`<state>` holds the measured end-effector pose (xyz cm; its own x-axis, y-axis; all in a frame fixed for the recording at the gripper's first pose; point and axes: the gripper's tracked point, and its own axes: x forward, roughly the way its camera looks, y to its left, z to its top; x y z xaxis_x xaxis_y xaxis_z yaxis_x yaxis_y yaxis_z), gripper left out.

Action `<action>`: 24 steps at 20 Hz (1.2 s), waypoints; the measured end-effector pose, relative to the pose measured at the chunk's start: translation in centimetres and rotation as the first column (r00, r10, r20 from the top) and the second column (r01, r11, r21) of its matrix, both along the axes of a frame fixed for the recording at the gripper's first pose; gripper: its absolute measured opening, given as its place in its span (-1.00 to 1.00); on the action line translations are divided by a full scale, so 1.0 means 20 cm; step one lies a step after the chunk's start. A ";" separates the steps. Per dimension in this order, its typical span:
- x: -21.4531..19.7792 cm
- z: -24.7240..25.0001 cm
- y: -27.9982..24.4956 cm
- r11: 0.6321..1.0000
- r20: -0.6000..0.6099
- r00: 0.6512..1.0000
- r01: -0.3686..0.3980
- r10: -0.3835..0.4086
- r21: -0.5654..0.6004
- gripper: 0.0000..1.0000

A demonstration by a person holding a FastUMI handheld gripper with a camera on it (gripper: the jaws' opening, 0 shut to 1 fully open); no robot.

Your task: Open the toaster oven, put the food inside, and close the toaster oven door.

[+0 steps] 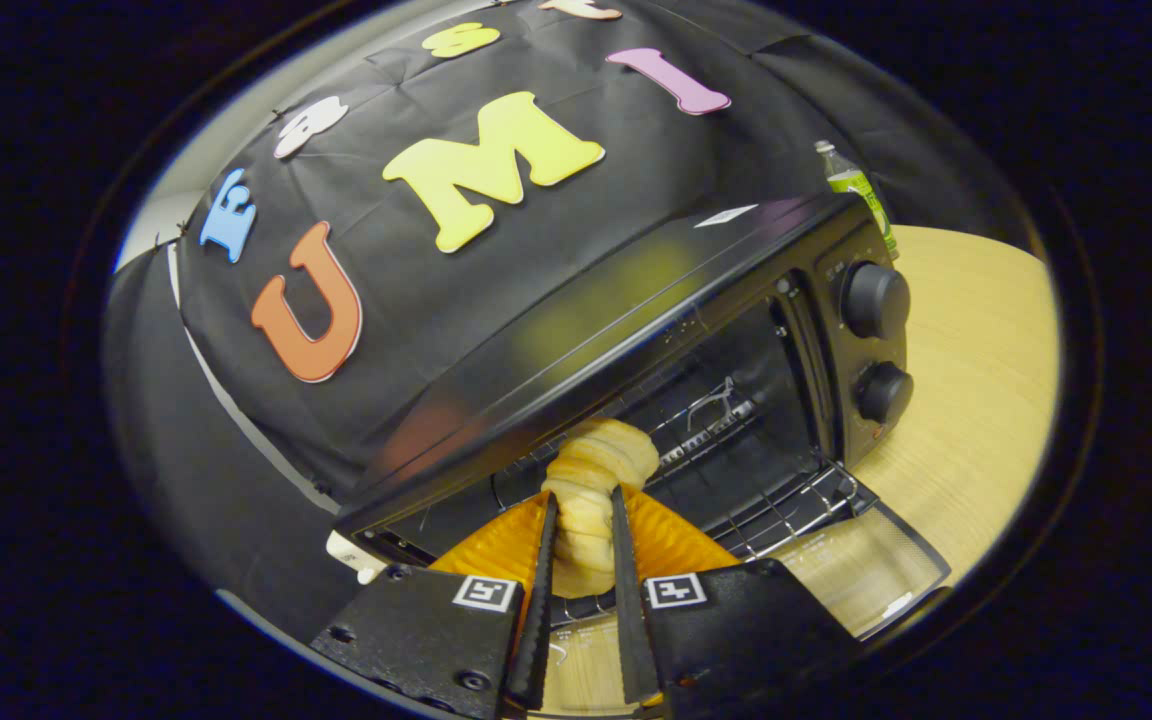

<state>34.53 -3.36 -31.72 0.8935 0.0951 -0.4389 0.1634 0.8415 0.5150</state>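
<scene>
The gripper (584,520) is closed narrowly on the bread roll (596,480), both fingers pressing its sides. The roll sits at the mouth of the toaster oven (636,300), above the lowered door (866,570) near the tabletop (976,380) edge. Step in hand, as judged: loading. Next: advance onto the wire rack (716,420), release, withdraw.

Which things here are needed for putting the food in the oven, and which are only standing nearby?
Part of the job:
- toaster oven, door open
- wire rack
- bread roll, at the oven mouth
- gripper, both fingers pressing on the roll

Only standing nearby:
- green-labelled bottle, behind the oven
- wooden table
</scene>
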 end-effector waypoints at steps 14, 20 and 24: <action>0.05 -0.05 0.05 0.999 0.018 1.000 0.004 -0.003 -0.039 1.00; -0.17 0.05 0.06 0.992 0.023 0.997 -0.065 0.068 -0.106 1.00; -0.43 0.15 0.07 0.982 0.019 0.990 -0.133 0.137 -0.132 1.00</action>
<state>26.01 -2.00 -28.71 0.8883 0.1594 -0.4307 0.0309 0.9149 0.4024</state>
